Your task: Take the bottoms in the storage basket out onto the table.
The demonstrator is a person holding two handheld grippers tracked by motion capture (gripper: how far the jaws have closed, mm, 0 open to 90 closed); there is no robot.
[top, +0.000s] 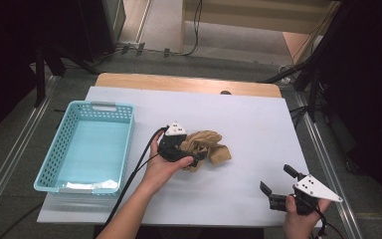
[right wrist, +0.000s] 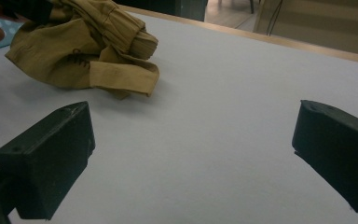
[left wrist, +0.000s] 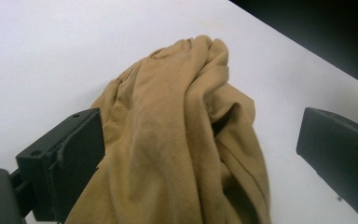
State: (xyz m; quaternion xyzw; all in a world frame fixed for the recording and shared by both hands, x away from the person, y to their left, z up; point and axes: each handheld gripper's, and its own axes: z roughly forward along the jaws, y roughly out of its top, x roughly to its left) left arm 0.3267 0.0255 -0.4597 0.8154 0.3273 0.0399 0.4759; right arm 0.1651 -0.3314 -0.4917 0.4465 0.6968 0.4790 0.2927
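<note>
Right tool [top: 274, 193] low at near right corner of desk [top: 258, 129], jaws spread wide, nothing between them, just bare white top in right gripper view. Parked well apart from the work.

Left tool [top: 191, 158] at desk centre, held in left hand [top: 161, 167], jaws wide open around the near edge of a tan shirt [top: 206, 148]. In left gripper view, shirt [left wrist: 182, 140] bunched into a ridge between the two black jaws; left one touching or nearly touching cloth, right one clear of it with white desk showing in the gap. Not gripped yet.

Shirt crumpled in a loose heap mid-desk, just right of the blue basket [top: 54, 164], not touching it. From right gripper view, shirt [right wrist: 88, 56] with a folded cuff or hem sticking out toward the camera. Basket looks bare inside, near left edge of desk.

Step in hand, as judged: close on shirt, then carry to basket. To do well: push tool slightly deeper so the thick ridge sits fully between jaws, not just a thin outer fold; close firmly; lift high enough for trailing cloth to clear basket rim. Risk: pinching one layer only, rest dragging or slipping out. Right tool free to gather loose end if needed.
</note>
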